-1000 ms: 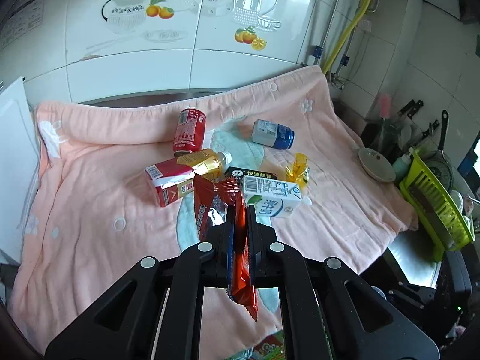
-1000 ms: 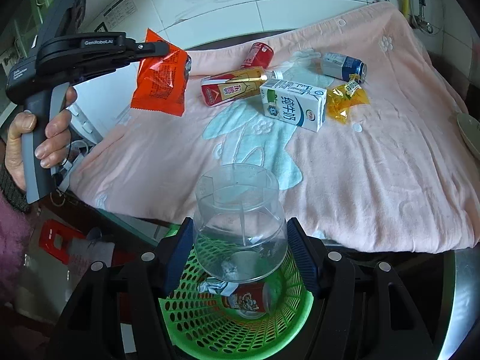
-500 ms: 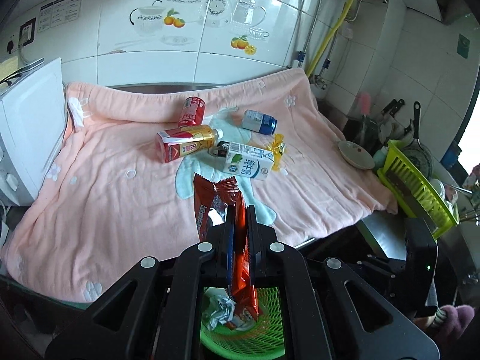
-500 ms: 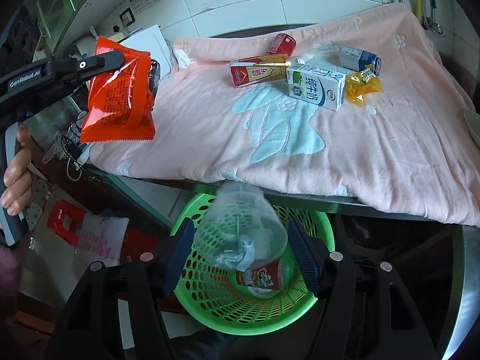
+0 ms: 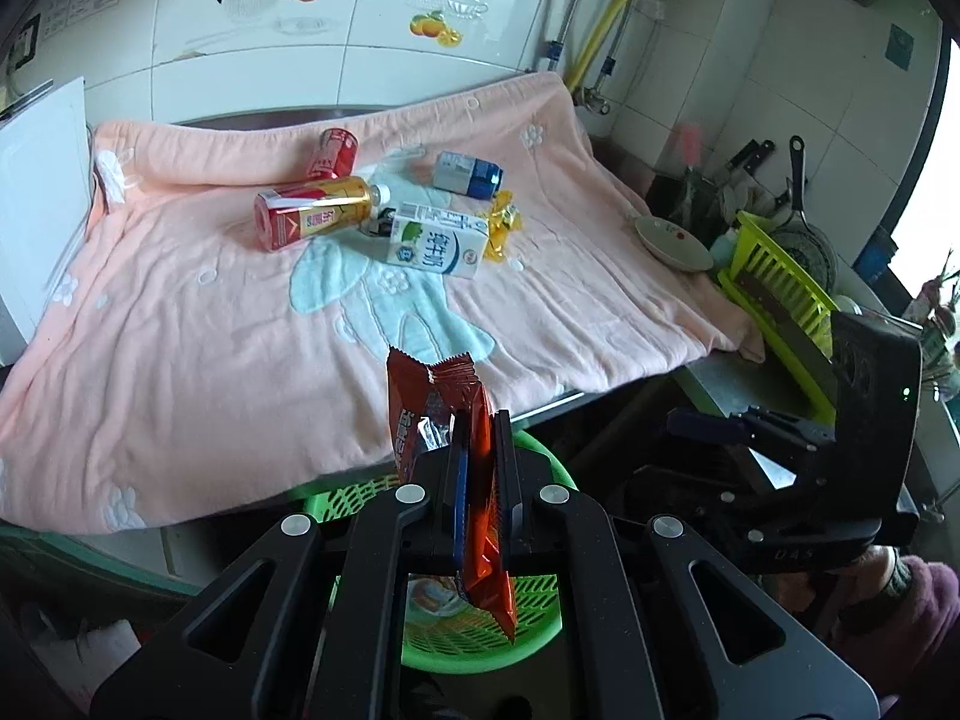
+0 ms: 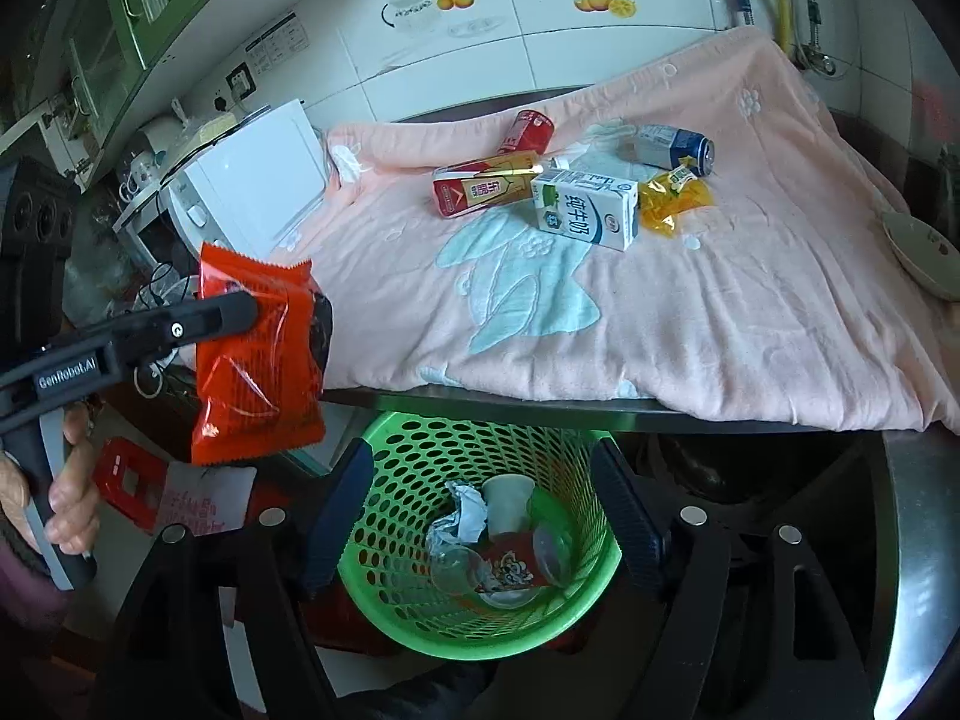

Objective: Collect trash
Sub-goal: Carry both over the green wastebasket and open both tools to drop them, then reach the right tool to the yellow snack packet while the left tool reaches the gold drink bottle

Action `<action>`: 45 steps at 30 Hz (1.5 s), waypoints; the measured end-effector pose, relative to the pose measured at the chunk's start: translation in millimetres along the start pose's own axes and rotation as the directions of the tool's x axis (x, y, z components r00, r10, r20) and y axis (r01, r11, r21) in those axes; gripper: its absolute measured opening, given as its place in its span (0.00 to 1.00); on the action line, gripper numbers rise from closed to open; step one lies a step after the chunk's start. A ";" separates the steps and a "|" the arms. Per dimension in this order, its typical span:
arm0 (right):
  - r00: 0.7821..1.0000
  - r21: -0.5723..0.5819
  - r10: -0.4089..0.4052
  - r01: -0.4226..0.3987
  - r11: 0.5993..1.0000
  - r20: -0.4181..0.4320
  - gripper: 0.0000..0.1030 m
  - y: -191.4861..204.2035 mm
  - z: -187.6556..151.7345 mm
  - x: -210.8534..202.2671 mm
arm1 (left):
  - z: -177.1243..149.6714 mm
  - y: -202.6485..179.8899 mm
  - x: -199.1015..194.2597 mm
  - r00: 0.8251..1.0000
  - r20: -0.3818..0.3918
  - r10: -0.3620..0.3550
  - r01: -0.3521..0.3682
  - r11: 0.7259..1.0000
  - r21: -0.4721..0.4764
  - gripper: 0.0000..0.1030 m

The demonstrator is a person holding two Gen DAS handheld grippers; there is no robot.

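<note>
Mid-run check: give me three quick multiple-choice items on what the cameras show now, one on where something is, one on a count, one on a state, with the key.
1. Where is the white milk carton?
A. in the basket
B. on the pink towel
C. in the right gripper

2. How many drink cans lie on the towel?
A. two
B. four
C. none

3. What is the left gripper doing?
A. standing open and empty
B. shut on the red snack bag
C. shut on a can

Key: 1 B, the carton lies flat on the towel. 2 A, a red can and a blue can. 3 B, its jaws pinch the bag beside the green basket.
</note>
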State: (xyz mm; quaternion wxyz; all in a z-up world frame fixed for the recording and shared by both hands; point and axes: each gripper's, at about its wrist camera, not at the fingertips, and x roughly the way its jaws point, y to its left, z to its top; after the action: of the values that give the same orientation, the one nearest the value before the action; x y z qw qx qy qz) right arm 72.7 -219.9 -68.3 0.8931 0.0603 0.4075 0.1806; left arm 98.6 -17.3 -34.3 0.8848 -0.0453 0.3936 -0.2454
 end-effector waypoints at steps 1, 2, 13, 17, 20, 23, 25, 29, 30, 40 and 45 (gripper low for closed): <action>1.000 0.005 -0.004 0.004 1.000 0.002 0.72 -1.7 -0.9 -1.6 | -3.1 -1.9 4.6 1.000 -0.015 -0.006 0.006 1.000 0.001 0.06; 1.000 0.009 -0.008 0.008 1.000 0.003 0.72 -3.3 -2.0 -3.2 | -6.3 -3.6 8.7 1.000 -0.029 -0.009 0.009 1.000 0.002 0.06; 1.000 0.043 -0.026 0.025 0.999 0.013 0.79 -17.9 -4.6 -9.7 | -26.5 -14.4 45.5 0.988 -0.158 -0.002 0.003 1.000 0.008 0.15; 0.999 0.048 -0.026 0.025 0.999 0.019 0.79 -20.9 -2.3 -10.2 | -28.6 -14.9 51.5 0.984 -0.175 0.002 0.000 1.000 0.007 0.29; 0.999 0.052 -0.023 0.022 0.998 0.022 0.79 -21.8 0.3 -8.7 | -28.3 -14.2 53.0 0.984 -0.179 0.005 -0.004 1.000 0.005 0.35; 0.999 0.053 -0.025 0.023 0.998 0.021 0.80 -22.6 2.0 -7.3 | -27.4 -11.6 51.7 0.984 -0.175 0.010 -0.010 1.000 0.001 0.43; 0.999 0.054 -0.026 0.025 0.998 0.021 0.80 -23.7 3.8 -6.2 | -25.6 -9.5 50.8 0.985 -0.172 0.014 -0.015 1.000 -0.003 0.43; 0.999 0.057 -0.030 0.029 0.998 0.022 0.80 -26.5 8.3 -4.8 | -21.8 -4.8 47.5 0.987 -0.160 0.024 -0.027 1.000 -0.014 0.49; 0.999 0.056 -0.032 0.031 0.998 0.023 0.80 -26.6 8.3 -4.8 | -20.7 -3.3 46.4 0.987 -0.156 0.027 -0.030 0.999 -0.016 0.49; 0.998 0.048 -0.058 0.057 0.997 0.018 0.81 -33.4 25.3 3.3 | -9.8 12.3 39.7 0.988 -0.116 0.102 -0.105 0.994 -0.013 0.58; 0.998 0.058 -0.070 0.070 0.996 0.005 0.81 -38.8 34.8 13.3 | -2.2 25.4 38.5 0.986 -0.097 0.137 -0.139 0.990 -0.020 0.62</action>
State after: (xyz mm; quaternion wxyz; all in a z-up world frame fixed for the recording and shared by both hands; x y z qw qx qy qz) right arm 117.5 -249.6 -64.6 0.8982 0.0724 0.4112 0.1371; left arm 129.0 -13.0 -68.8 0.8792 -0.0180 0.4407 -0.1802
